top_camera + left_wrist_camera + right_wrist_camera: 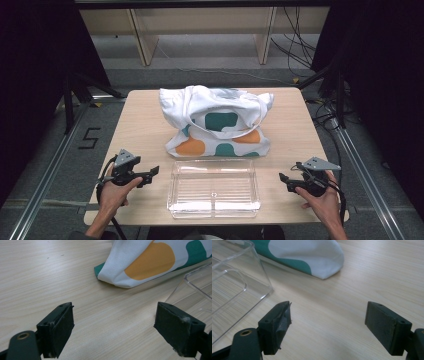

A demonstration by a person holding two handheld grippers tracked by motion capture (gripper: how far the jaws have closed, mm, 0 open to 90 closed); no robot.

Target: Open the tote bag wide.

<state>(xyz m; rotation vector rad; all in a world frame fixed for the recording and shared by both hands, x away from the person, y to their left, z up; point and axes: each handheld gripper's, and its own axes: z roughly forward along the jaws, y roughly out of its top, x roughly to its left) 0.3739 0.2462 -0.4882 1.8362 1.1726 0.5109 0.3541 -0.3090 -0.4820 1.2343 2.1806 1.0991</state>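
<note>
A white cloth bag with orange and green patches sits slumped at the middle of the wooden table. A clear plastic box lies just in front of it, near the front edge. My left gripper rests on the table left of the box, open, nothing between its jaws. My right gripper rests to the right of the box, also open and empty. In the left gripper view the bag's orange-patched corner lies ahead of the left gripper. The right gripper view has the bag's green-edged corner beyond the right gripper.
The box's clear wall shows at the right in the left gripper view and the box's clear corner at the left in the right gripper view. Wooden shelving legs and cables stand on the floor beyond the table.
</note>
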